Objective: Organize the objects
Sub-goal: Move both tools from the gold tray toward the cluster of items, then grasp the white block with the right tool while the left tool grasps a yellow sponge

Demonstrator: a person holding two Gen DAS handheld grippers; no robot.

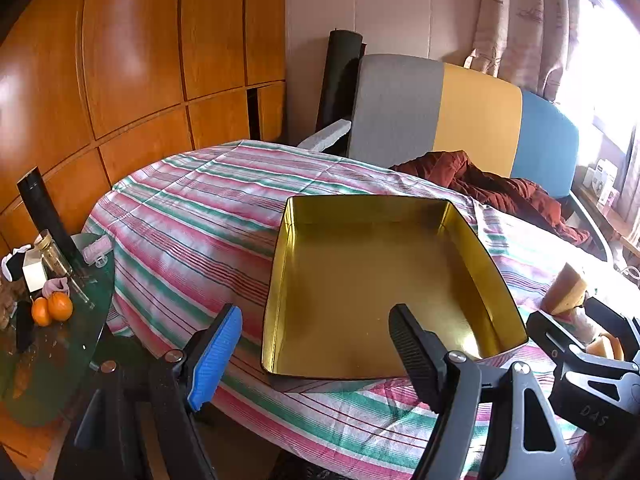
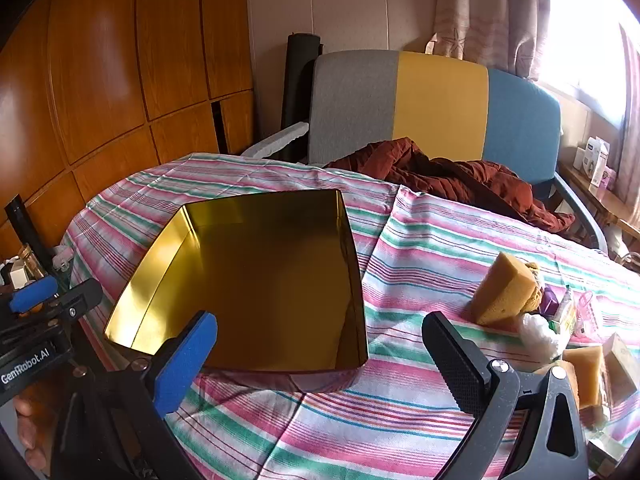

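Honestly, nothing is in hand yet: my left gripper (image 1: pixel 316 338) and right gripper (image 2: pixel 320 354) both hang with jaws spread wide and bare, tilted down over the striped cloth (image 2: pixel 400 420). The gold tin (image 2: pixel 256 276) sits empty near the middle of the table, and the clutter to sort is heaped off to its right: a tall sponge (image 2: pixel 505 290), a white wad (image 2: pixel 538 336), another sponge piece (image 2: pixel 588 372) and small packets I can't make out. My worry is the pile itself; reaching for one piece could knock the upright sponge over or drag its neighbours toward the near table edge. The cloth is loose and creased, so a snagged finger could tug the tin. Between tin and pile lies bare cloth, good room to travel.
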